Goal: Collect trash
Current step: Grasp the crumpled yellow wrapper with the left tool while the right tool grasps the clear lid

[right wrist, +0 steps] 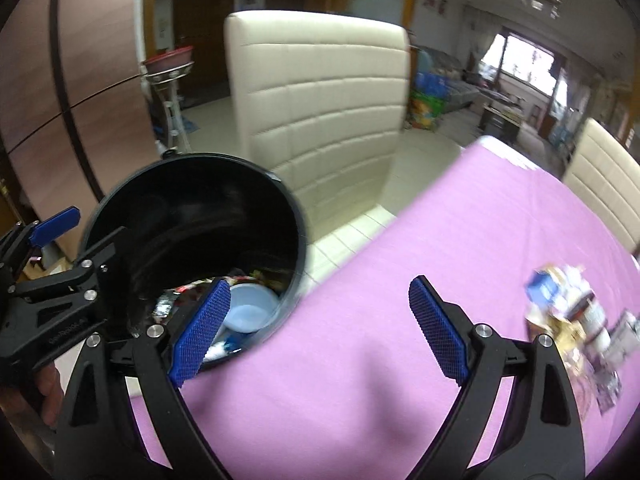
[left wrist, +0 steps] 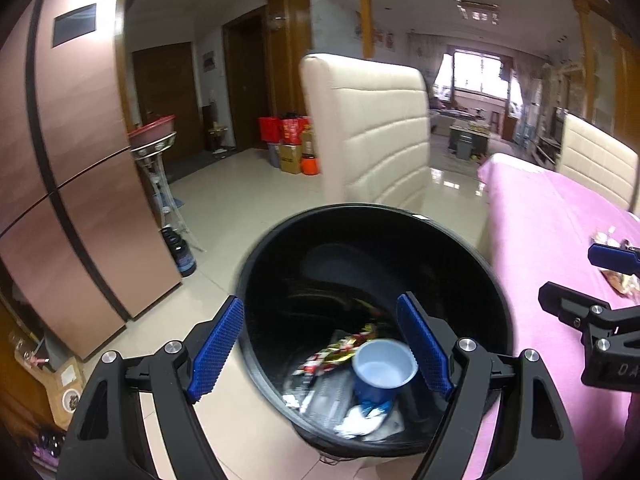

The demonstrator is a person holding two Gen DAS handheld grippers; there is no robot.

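Note:
A black round trash bin (left wrist: 280, 256) stands on the floor beside the pink-clothed table (left wrist: 552, 232). Inside lie a blue paper cup (left wrist: 384, 368), wrappers (left wrist: 332, 356) and white scraps. My left gripper (left wrist: 320, 348) is open and empty, held over the bin's mouth. My right gripper (right wrist: 320, 332) is open and empty over the table (right wrist: 360, 360), with the bin (right wrist: 132, 196) and cup (right wrist: 250, 312) at its left. A pile of wrappers and packets (right wrist: 576, 320) lies on the table to the right of the right gripper; it also shows in the left wrist view (left wrist: 616, 276).
A cream padded chair (left wrist: 372, 132) stands behind the bin and another (right wrist: 608, 176) at the table's far side. A copper fridge (left wrist: 76, 168) is on the left, with a stand holding a red basin (left wrist: 154, 132). Boxes and red bags (left wrist: 292, 140) sit on the tiled floor.

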